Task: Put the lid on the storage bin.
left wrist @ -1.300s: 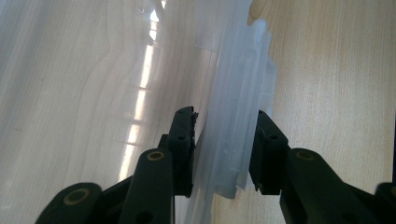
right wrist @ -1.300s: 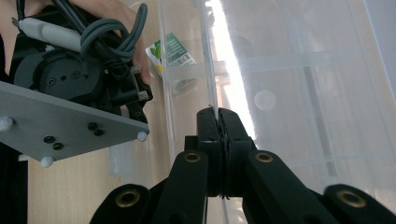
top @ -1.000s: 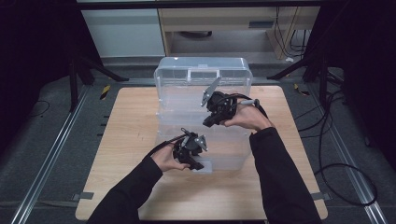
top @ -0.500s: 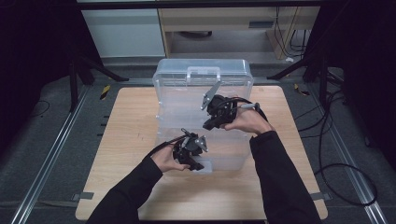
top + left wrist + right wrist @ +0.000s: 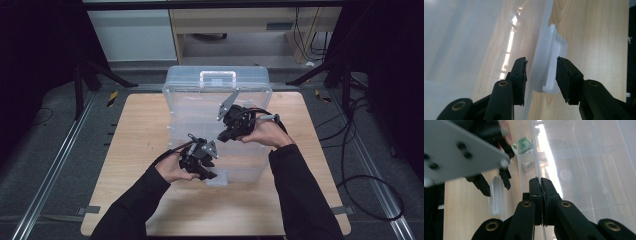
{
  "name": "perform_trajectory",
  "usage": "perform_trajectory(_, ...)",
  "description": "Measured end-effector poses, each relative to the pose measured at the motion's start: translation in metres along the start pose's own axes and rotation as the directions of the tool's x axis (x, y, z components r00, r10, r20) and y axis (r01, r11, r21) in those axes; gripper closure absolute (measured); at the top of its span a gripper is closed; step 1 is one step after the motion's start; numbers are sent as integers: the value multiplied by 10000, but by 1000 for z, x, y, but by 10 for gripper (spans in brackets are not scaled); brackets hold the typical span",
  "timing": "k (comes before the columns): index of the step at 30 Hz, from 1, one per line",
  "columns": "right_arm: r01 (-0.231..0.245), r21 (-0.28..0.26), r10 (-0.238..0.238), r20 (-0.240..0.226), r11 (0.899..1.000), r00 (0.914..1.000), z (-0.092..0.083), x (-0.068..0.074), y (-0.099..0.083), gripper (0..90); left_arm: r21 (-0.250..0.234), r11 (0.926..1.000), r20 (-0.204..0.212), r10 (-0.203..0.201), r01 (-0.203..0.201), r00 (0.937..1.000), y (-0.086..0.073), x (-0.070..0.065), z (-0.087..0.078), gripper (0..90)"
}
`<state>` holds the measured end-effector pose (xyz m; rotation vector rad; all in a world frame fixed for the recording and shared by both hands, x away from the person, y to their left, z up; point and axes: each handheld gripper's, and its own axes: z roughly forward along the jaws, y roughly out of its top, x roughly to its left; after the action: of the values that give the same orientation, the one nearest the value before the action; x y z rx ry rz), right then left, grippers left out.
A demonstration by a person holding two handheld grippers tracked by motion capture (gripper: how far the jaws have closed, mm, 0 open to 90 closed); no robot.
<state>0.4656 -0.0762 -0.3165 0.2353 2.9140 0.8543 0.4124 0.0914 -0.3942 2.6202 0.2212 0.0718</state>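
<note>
Pale wooden tabletop [image 5: 140, 150], clear box being unlatched.
Left gripper [image 5: 541, 75], jaws just widening, straddles the translucent white clasp [image 5: 552, 57] on the clear lidded plastic storage box [image 5: 215, 95] without pinching it; right gripper [image 5: 540, 185] is closed, seemingly on the lid's rim. Best to steady the lid while levering the clasp gently outward.

A clear plastic storage box [image 5: 200, 107] lies on the wooden table, lid shut, with a carrying handle [image 5: 218, 76] on its far edge. A white latch [image 5: 554, 52] on its near edge stands between the left gripper [image 5: 541, 61]'s parted jaws, which have just been opening, neither pad pressing it. The right gripper [image 5: 540, 181]'s jaws are pinched together on the thin clear rim of the lid [image 5: 535, 152].
</note>
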Motion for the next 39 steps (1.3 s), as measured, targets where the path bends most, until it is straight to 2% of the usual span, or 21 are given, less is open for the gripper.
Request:
perform_trajectory(7, -1, 13, 1, 88, 10000, 10000, 0, 2, 0, 881, -604, 9981, -257, -118, 102, 9996, -3, -2, -28, 613)
perform_trajectory(10, -48, -22, 49, 153, 10000, 9999, 1, 3, 1, 880, -1008, 9945, -626, -336, 272, 9975, -7, -1, -48, 621)
perform_trajectory(11, -22, 25, 21, 192, 10000, 9998, 0, 3, 1, 880, -1189, 9920, -712, -523, 436, 9961, -8, -1, -55, 621)
perform_trajectory(12, -50, -9, 50, 218, 10000, 9997, 0, 4, 0, 878, -1619, 9844, -863, -844, 696, 9927, -11, 1, -67, 624)
perform_trajectory(13, -50, -9, 50, 218, 10000, 9997, 0, 4, 0, 878, -1619, 9844, -863, -844, 696, 9927, -11, 1, -67, 629)
perform_trajectory(14, -52, -13, 52, 264, 10000, 9996, 1, 4, 0, 877, -2025, 9751, -1034, -1134, 907, 9882, -15, 3, -78, 632)
perform_trajectory(15, -52, -13, 52, 264, 10000, 9996, 1, 4, 0, 877, -2025, 9751, -1034, -1134, 907, 9882, -15, 3, -78, 638)
perform_trajectory(16, -45, -17, 46, 276, 10000, 9996, 1, 4, 0, 876, -2368, 9644, -1008, -1452, 1180, 9843, -19, 5, -85, 638)
perform_trajectory(18, -69, 42, 68, 338, 10000, 9994, 1, 5, 1, 873, -2719, 9505, -1163, -1876, 1504, 9753, -24, 9, -94, 660)
perform_trajectory(20, -90, 60, 88, 364, 9999, 9993, 1, 5, 1, 871, -3019, 9349, -1402, -2374, 1868, 9613, -29, 13, -101, 678)
perform_trajectory(22, -139, 70, 136, 401, 9999, 9991, 1, 6, 2, 868, -3395, 9131, -1546, -2909, 2257, 9442, -34, 16, -106, 695)
perform_trajectory(25, -158, 49, 156, 438, 9999, 9989, 1, 7, 1, 866, -3802, 8908, -1700, -3319, 2490, 9279, -40, 22, -110, 708)
perform_trajectory(26, -168, 74, 164, 461, 9998, 9988, 0, 7, 1, 866, -4098, 8807, -1693, -3294, 2376, 9289, -41, 25, -111, 710)
perform_trajectory(27, -144, 49, 142, 467, 9999, 9988, 0, 7, 1, 865, -4257, 8700, -1614, -3435, 2488, 9252, -43, 27, -113, 710)
perform_trajectory(28, -171, 0, 171, 454, 9999, 9988, 1, 7, 1, 864, -4285, 8607, -1782, -3790, 2751, 9081, -45, 27, -116, 714)
perform_trajectory(30, -211, -53, 213, 461, 9998, 9987, 0, 7, 0, 864, -4589, 8445, -1824, -3937, 2760, 9010, -49, 31, -119, 722)
perform_trajectory(31, -282, -163, 289, 411, 9995, 9987, 0, 6, -2, 863, -4628, 8413, -1867, -4007, 2795, 8970, -50, 32, -120, 727)
perform_trajectory(32, -258, -221, 267, 413, 9994, 9988, 0, 6, -3, 864, -4722, 8353, -1967, -4113, 2816, 8900, -52, 34, -121, 728)
perform_trajectory(33, -269, -279, 280, 406, 9992, 9988, 0, 6, -4, 864, -4796, 8289, -1944, -4202, 2878, 8864, -53, 36, -121, 733)
perform_trajectory(37, -295, -315, 308, 395, 9991, 9987, 0, 7, -5, 865, -4979, 8145, -2015, -4428, 2979, 8737, -57, 43, -122, 748)
perform_trajectory(39, -253, -302, 265, 415, 9992, 9988, 1, 8, -5, 865, -5144, 8032, -2017, -4537, 3003, 8680, -59, 48, -122, 761)
